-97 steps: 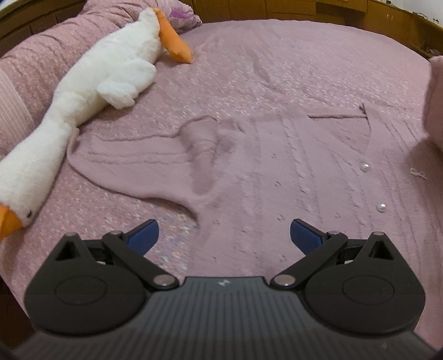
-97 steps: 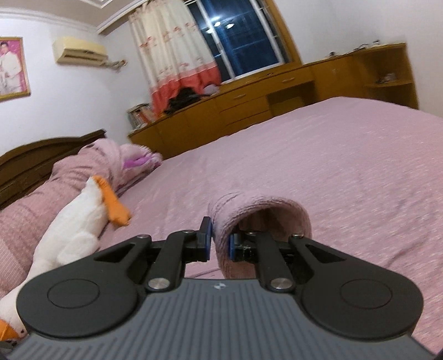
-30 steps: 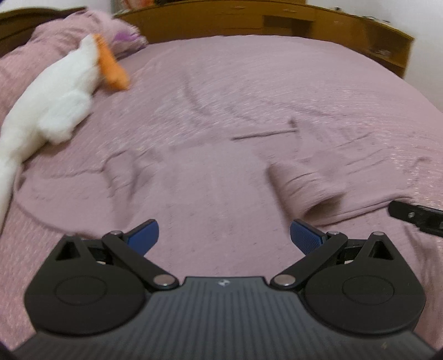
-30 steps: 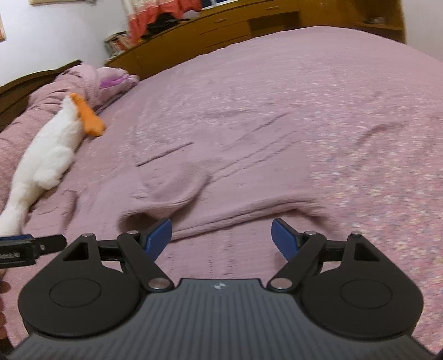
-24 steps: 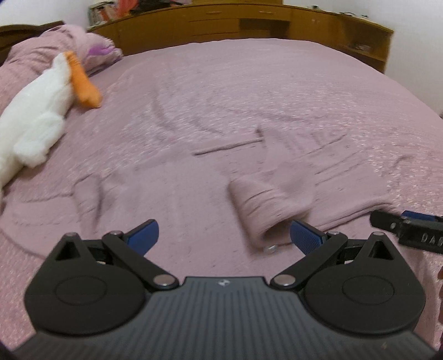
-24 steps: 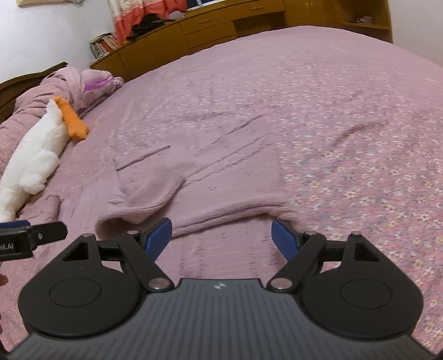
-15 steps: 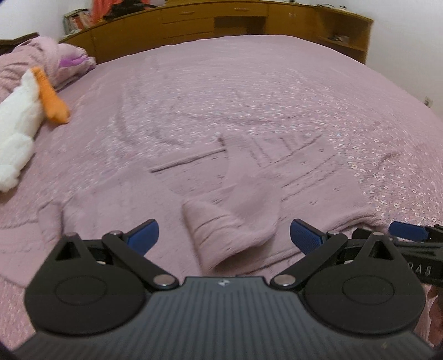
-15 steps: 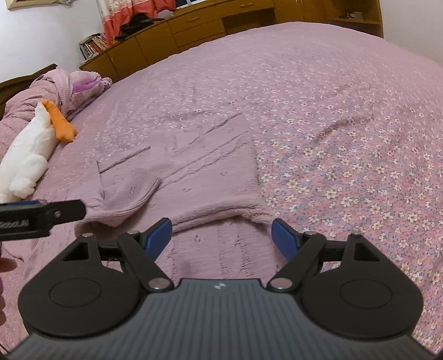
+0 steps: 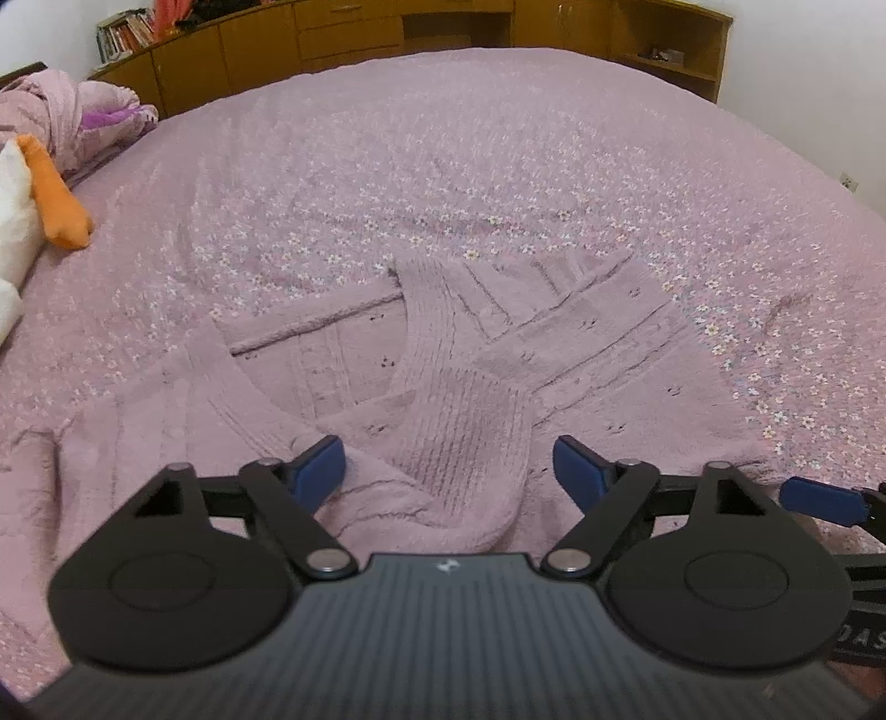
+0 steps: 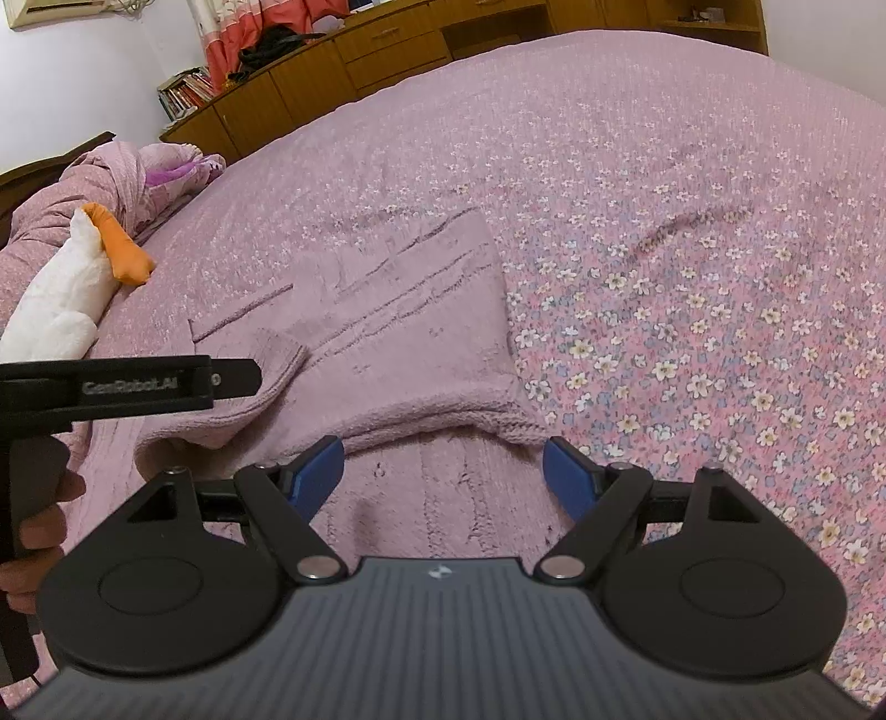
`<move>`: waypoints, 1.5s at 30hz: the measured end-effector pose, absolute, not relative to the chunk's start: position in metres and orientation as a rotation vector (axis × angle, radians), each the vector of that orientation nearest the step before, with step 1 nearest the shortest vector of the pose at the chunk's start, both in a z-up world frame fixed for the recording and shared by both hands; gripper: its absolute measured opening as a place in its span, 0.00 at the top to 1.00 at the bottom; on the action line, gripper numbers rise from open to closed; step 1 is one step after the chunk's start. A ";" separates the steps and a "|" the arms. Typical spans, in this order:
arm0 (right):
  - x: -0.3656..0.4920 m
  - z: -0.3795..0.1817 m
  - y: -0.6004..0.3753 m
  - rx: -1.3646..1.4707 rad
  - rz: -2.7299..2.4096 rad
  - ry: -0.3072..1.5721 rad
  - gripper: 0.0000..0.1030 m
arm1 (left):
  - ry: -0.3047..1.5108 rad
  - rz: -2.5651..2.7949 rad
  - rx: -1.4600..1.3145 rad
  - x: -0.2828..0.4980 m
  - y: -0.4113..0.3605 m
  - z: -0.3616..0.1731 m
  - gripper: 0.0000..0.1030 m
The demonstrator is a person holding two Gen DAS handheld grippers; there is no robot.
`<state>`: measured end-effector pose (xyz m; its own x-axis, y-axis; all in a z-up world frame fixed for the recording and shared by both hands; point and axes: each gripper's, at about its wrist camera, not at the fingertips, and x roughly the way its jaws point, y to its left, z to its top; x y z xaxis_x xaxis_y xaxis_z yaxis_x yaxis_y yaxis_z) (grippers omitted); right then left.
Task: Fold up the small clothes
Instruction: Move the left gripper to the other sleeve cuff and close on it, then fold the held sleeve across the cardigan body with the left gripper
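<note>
A small pink knit cardigan (image 9: 354, 354) lies spread on the bed, its right side and sleeve folded over its middle. The ribbed sleeve cuff (image 9: 459, 443) lies between the fingers of my left gripper (image 9: 448, 471), which is open and empty just above it. In the right wrist view the cardigan (image 10: 398, 332) has a folded edge just ahead of my right gripper (image 10: 443, 471), which is open and empty over the knit. The left gripper's body shows at that view's left edge (image 10: 127, 382).
The pink floral bedspread (image 10: 692, 277) covers the whole bed. A white plush goose with an orange beak (image 10: 83, 277) lies at the far left by crumpled pink bedding (image 9: 66, 116). Wooden cabinets (image 9: 387, 39) line the far wall.
The right gripper let go of the sleeve, which now lies folded across the cardigan. Both grippers shifted right along the bed; the left one came over the sleeve cuff.
</note>
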<state>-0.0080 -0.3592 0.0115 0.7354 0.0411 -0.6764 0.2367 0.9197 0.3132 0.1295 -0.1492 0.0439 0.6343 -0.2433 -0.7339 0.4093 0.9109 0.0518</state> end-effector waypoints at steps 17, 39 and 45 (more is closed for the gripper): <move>-0.005 0.007 -0.357 0.377 -0.108 0.739 0.15 | 0.754 -0.351 0.138 0.137 -0.122 0.049 0.97; 0.001 0.008 -0.345 0.339 -0.109 0.766 0.15 | 0.644 -0.161 0.096 0.134 -0.030 0.089 0.98; 0.000 0.011 -0.343 0.339 -0.113 0.764 0.15 | 0.706 -0.192 0.043 0.133 -0.019 0.085 0.96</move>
